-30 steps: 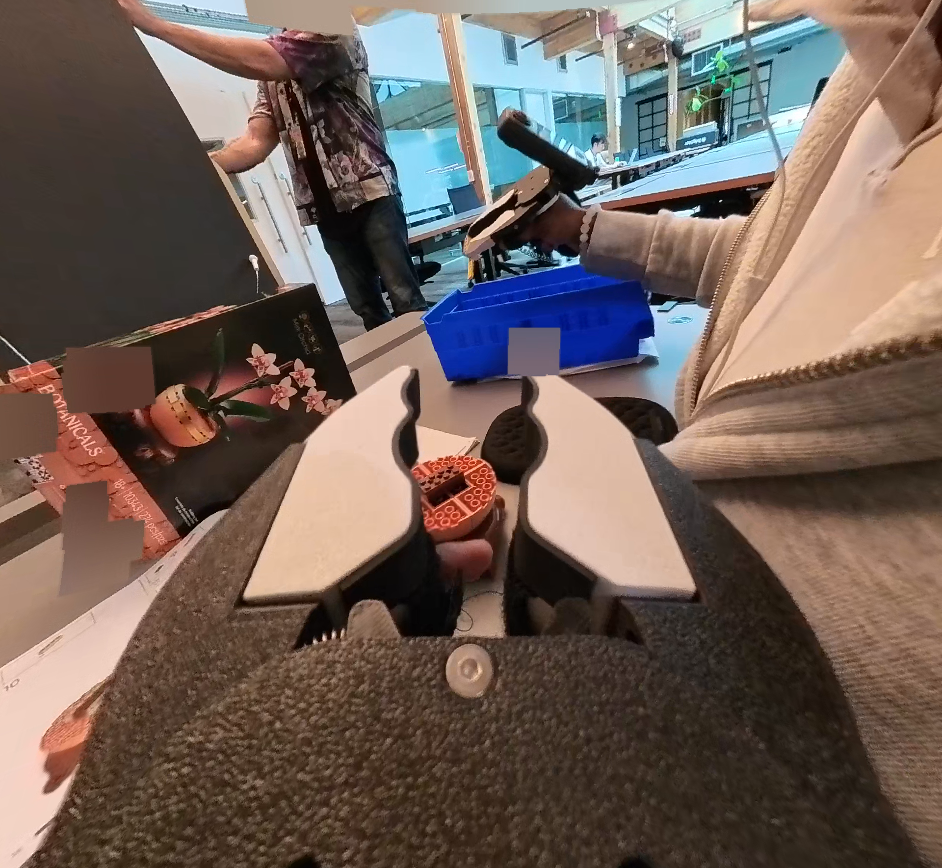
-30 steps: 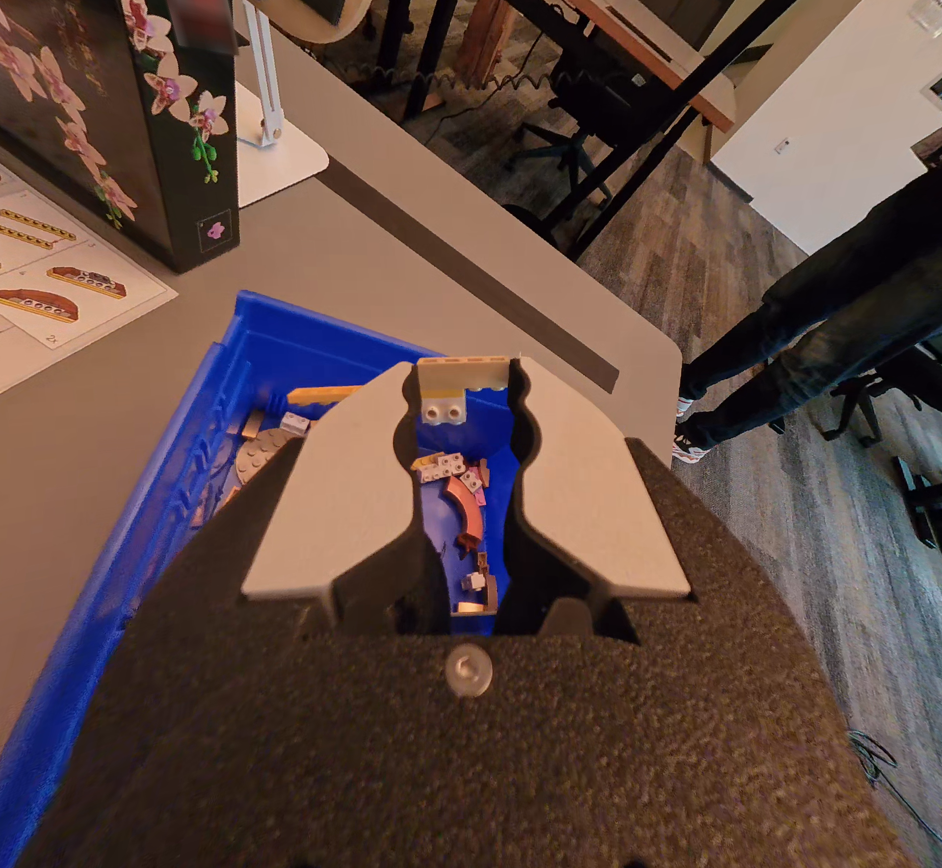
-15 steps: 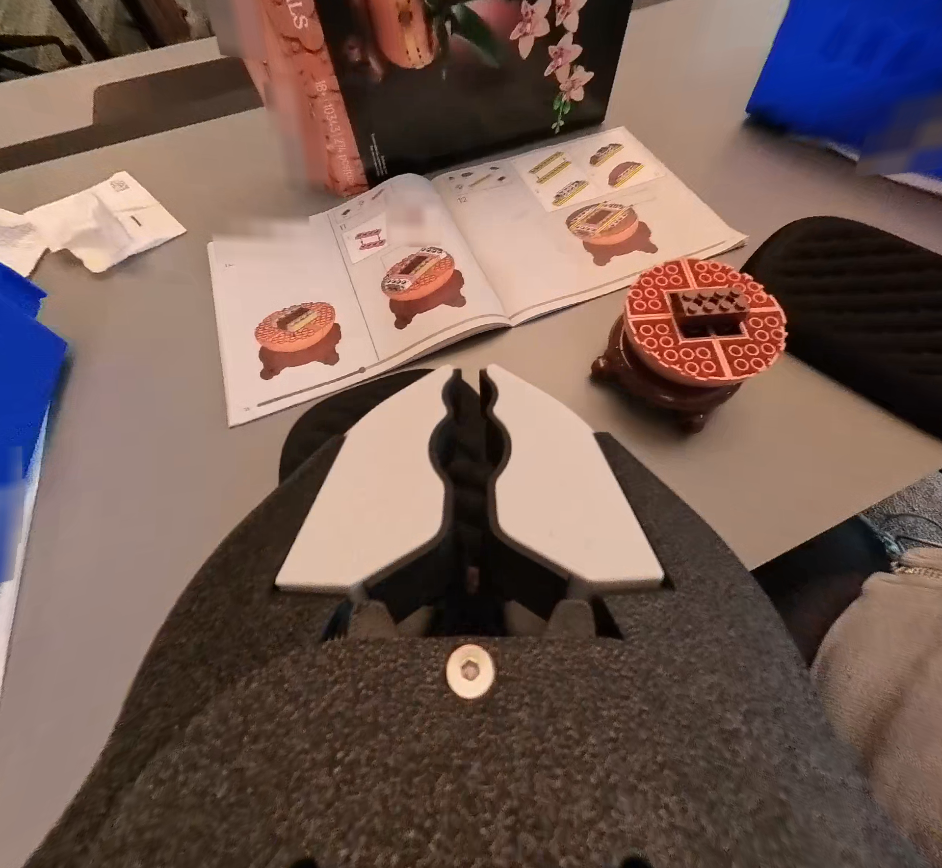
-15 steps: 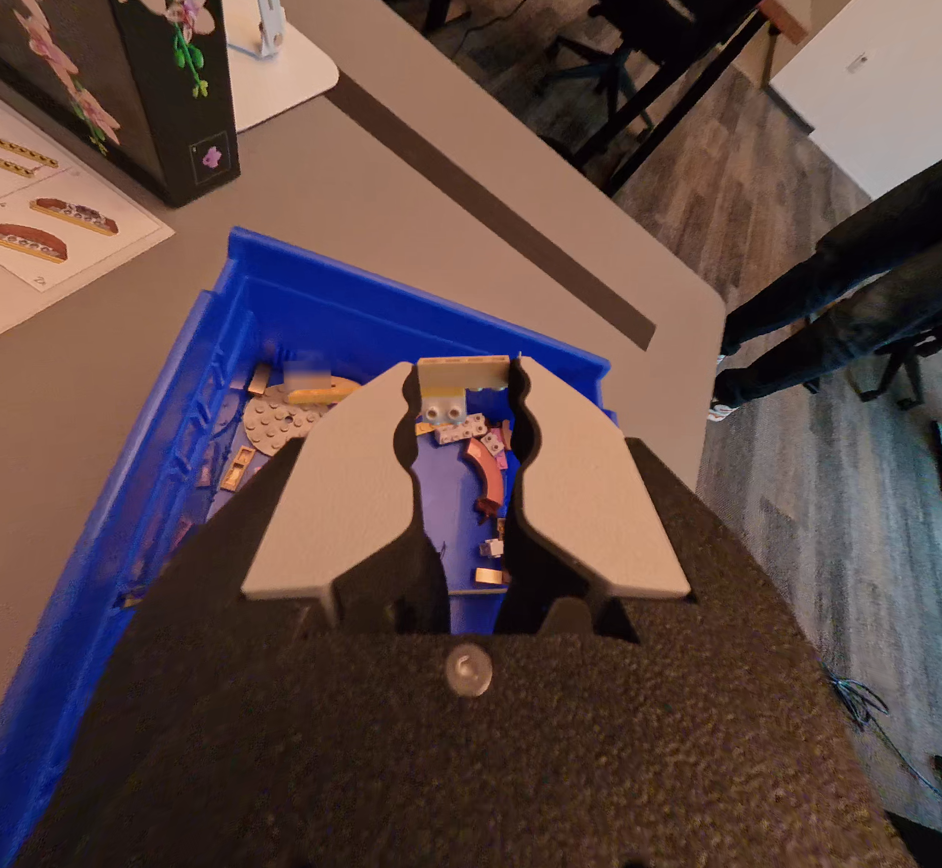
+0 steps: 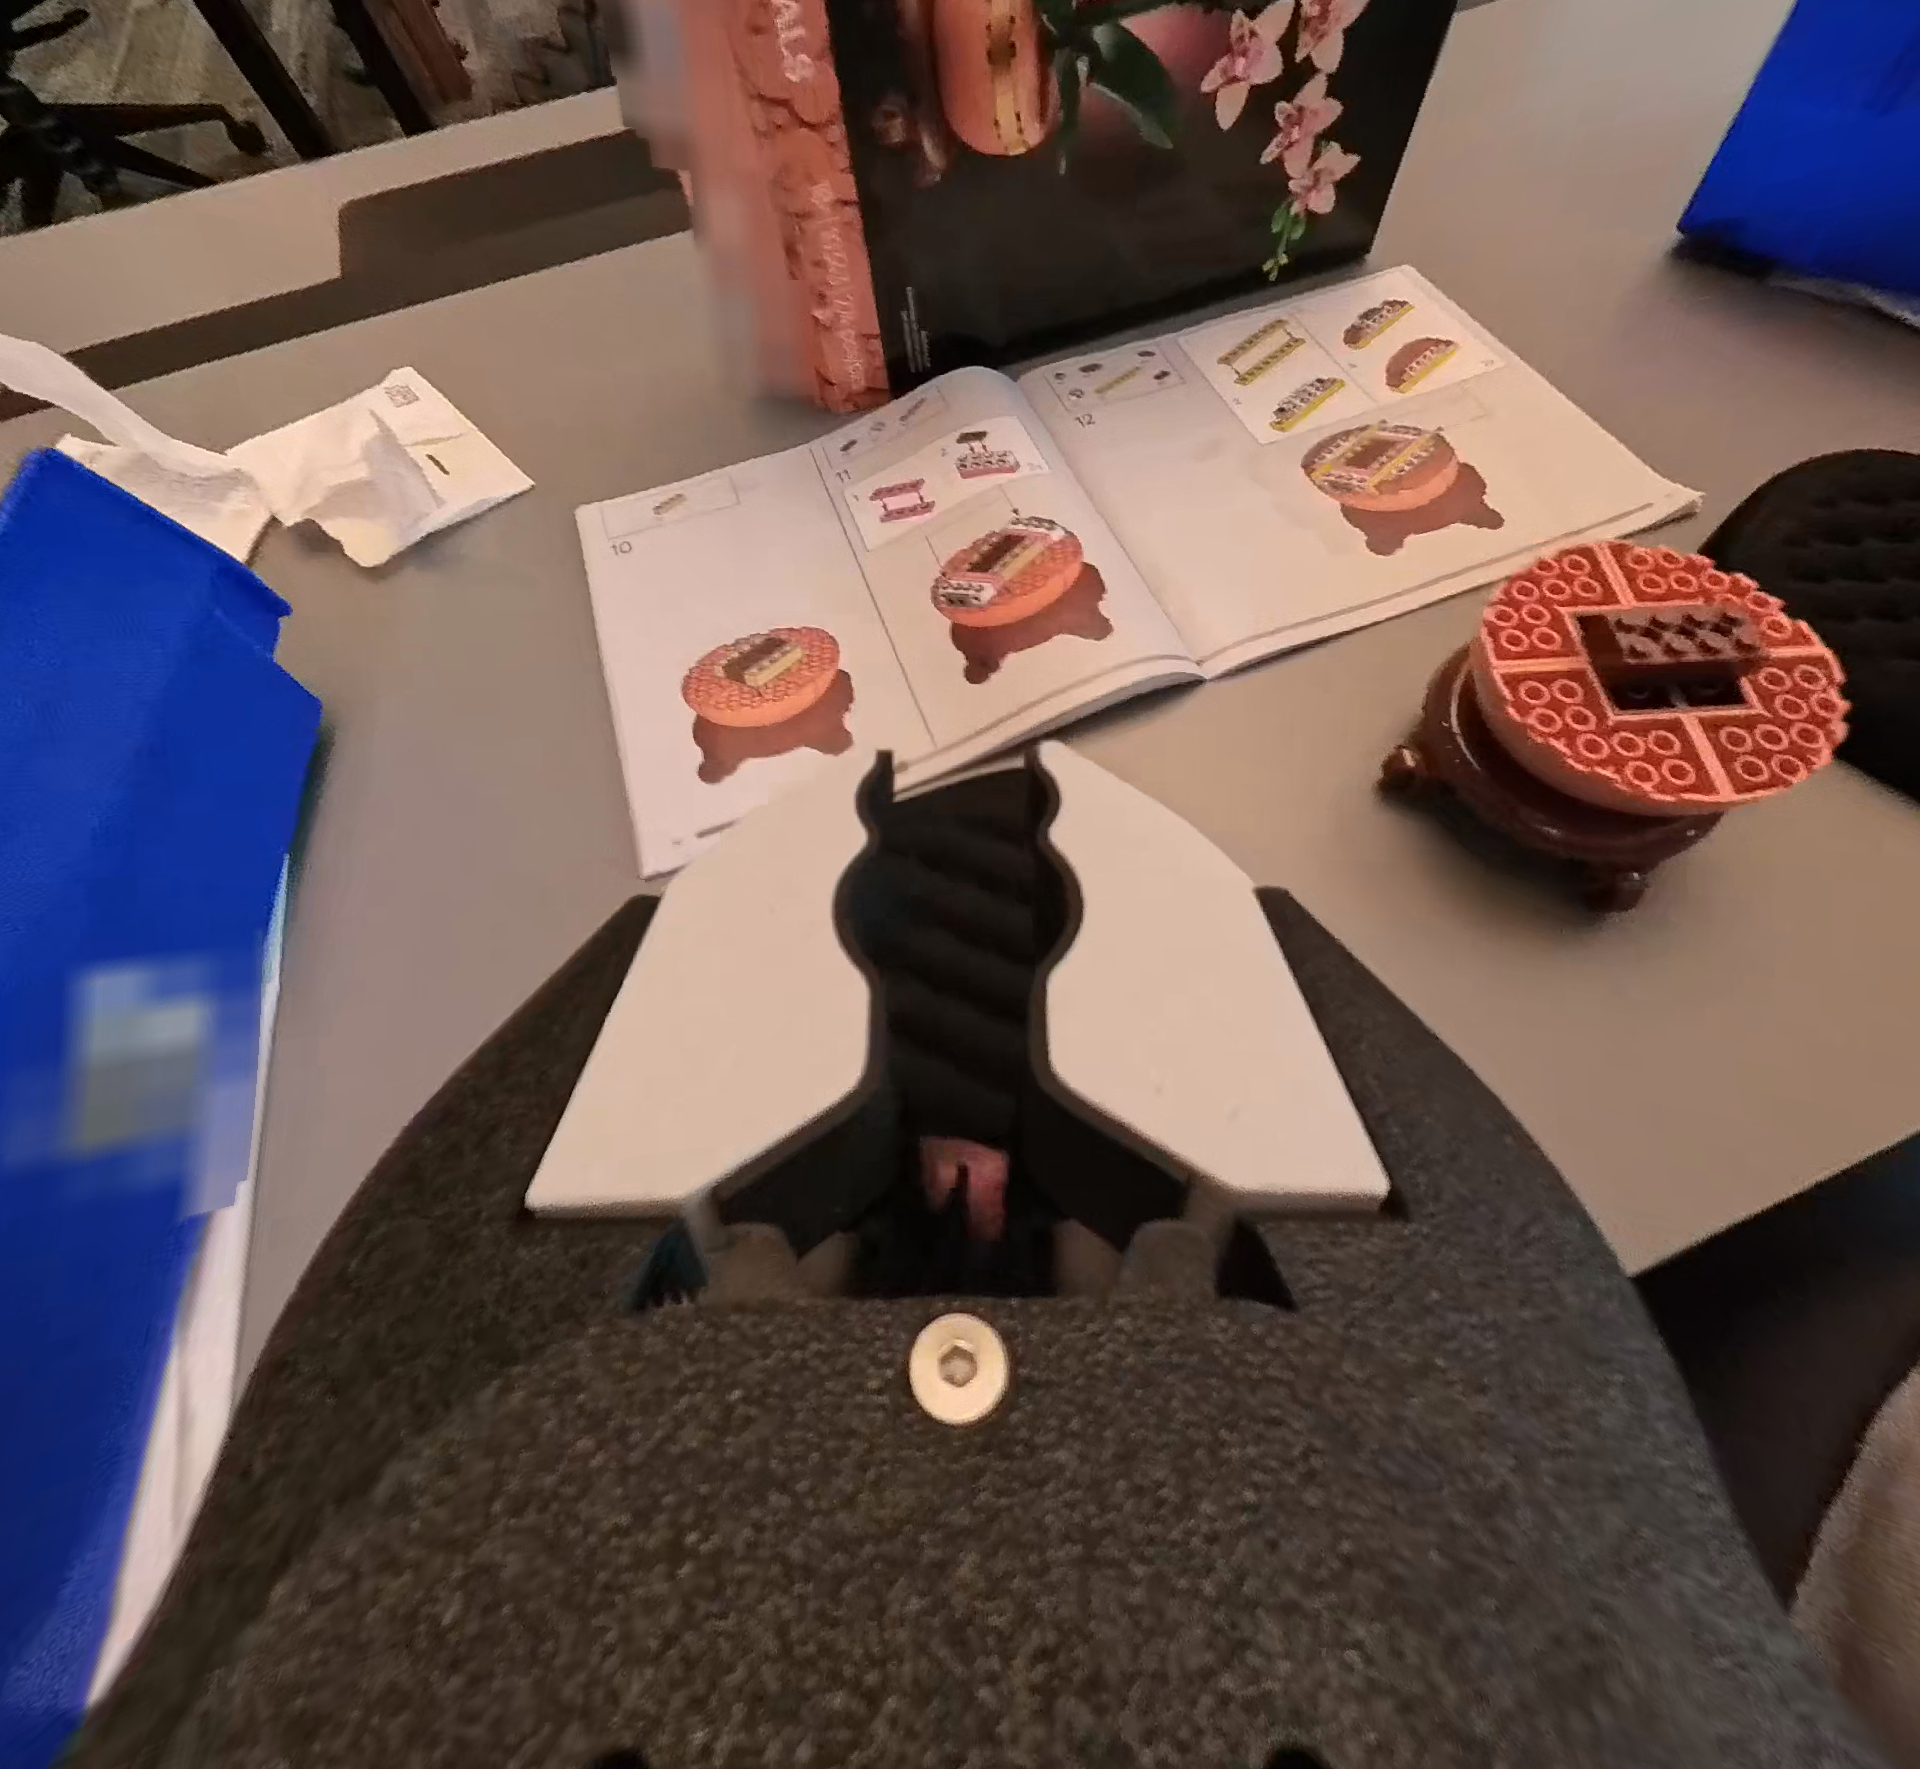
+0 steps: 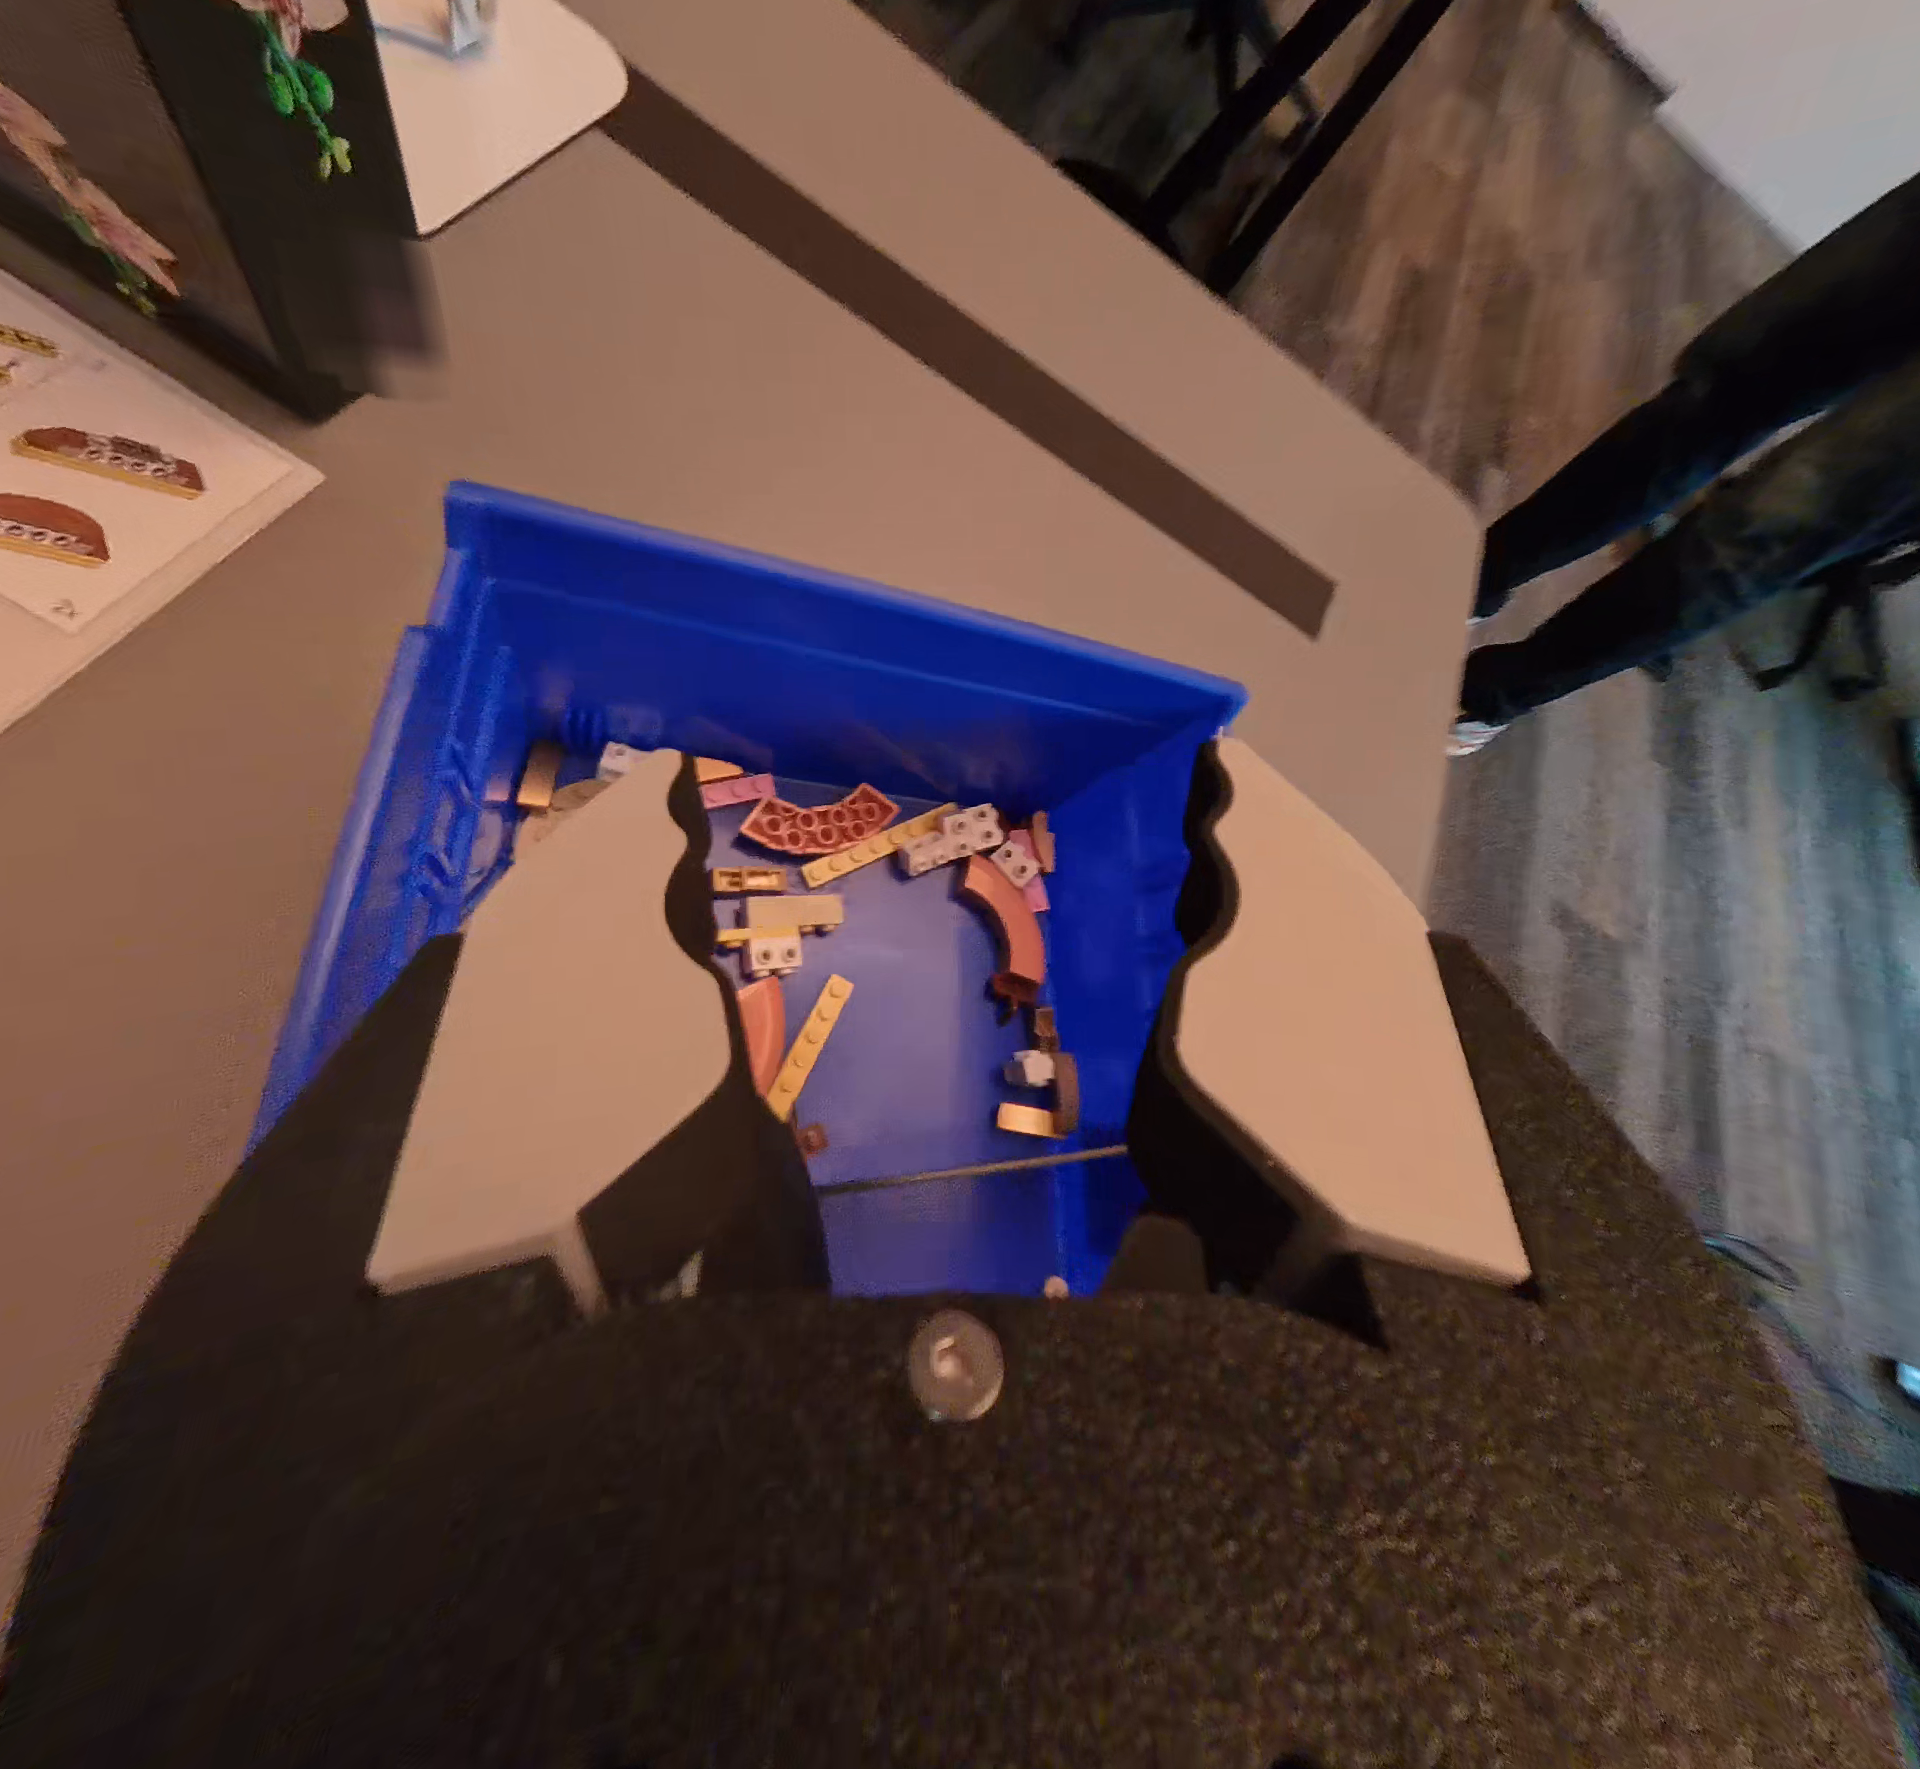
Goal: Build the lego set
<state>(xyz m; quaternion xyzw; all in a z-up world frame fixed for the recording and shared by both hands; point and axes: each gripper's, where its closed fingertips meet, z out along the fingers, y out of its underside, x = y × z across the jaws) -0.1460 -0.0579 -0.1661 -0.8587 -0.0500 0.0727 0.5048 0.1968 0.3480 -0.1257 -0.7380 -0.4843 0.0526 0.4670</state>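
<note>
The right claw [image 6: 940,846] hangs over the blue bin [image 6: 831,639] with its fingers spread wide and nothing between them. Loose bricks lie on the bin floor below: a curved red studded plate [image 6: 821,820] near the far wall, a long yellow strip [image 6: 878,849] just beside it, small grey bricks [image 6: 961,836] to the right of that, and a tan brick [image 6: 795,911] nearer the left finger [image 6: 582,971].

The left claw [image 5: 958,763] is away from that bin, over the tabletop [image 5: 468,680], its fingers a little apart and gripping nothing; only dark padding shows in the gap. It points at the near edge of the open instruction booklet [image 5: 1039,524]. Right of the booklet stands the round red studded build on its brown base [image 5: 1652,711], and behind the booklet is the dark box with orchid pictures [image 5: 1091,88]. A second blue bin [image 5: 125,784] sits at the booklet's left, with crumpled white paper [image 5: 353,472] beyond it.

To my eye, picking cleanly from the bin wants the right claw lowered straight over a single brick lying apart from the rest, the fingers closing across its narrow sides and staying clear of the bin wall.
</note>
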